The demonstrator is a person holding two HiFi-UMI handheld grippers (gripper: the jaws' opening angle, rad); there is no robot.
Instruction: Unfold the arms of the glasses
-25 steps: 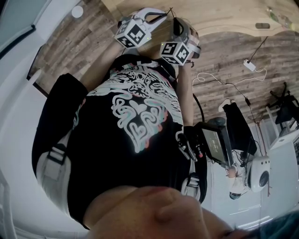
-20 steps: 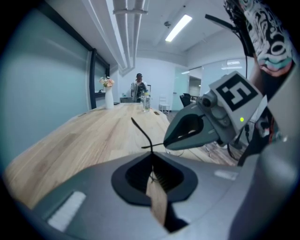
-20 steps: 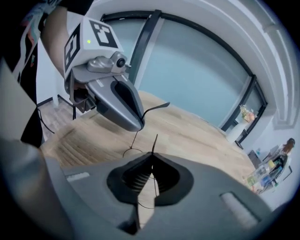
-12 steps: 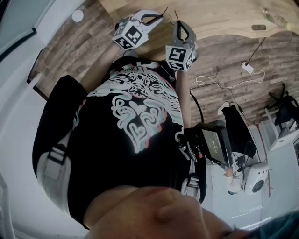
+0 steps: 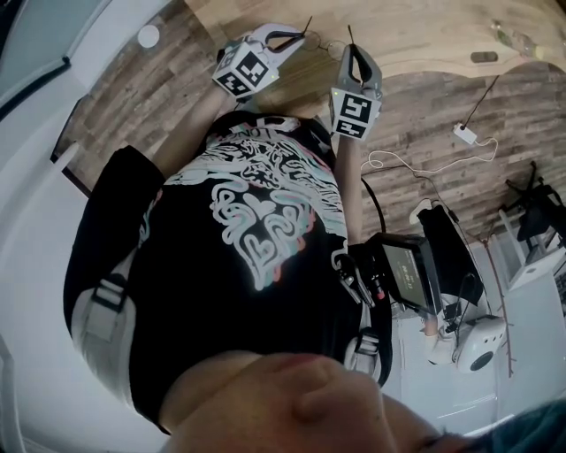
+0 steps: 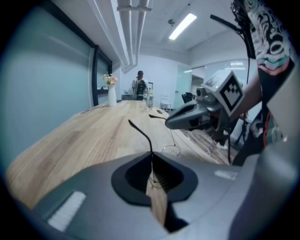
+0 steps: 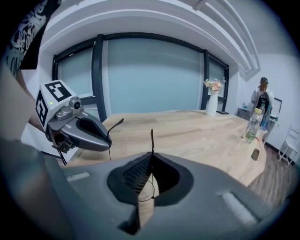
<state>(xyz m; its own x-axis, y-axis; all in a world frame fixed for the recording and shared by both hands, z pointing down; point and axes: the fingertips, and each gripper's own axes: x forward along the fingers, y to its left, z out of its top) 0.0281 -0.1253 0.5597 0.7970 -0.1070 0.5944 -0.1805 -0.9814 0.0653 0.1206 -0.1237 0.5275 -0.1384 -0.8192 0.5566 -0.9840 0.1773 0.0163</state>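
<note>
Thin wire glasses hang between my two grippers above the near edge of the wooden table. My left gripper is shut on one dark arm, whose curved tip sticks up past the jaws. A round lens rim shows just beyond that arm. My right gripper is shut on the other arm, which stands nearly upright, with a wire lens ring below it. The left gripper view shows the right gripper close ahead; the right gripper view shows the left gripper at left.
On the table's far part stand a white vase with flowers, a clear bottle and a small dark object. A person stands far behind. Cables and a white adapter lie on the plank floor.
My right gripper has swung to the right and farther from the left one, widening the gap between them. The arm it holds has gone with it. The left gripper barely moved.
</note>
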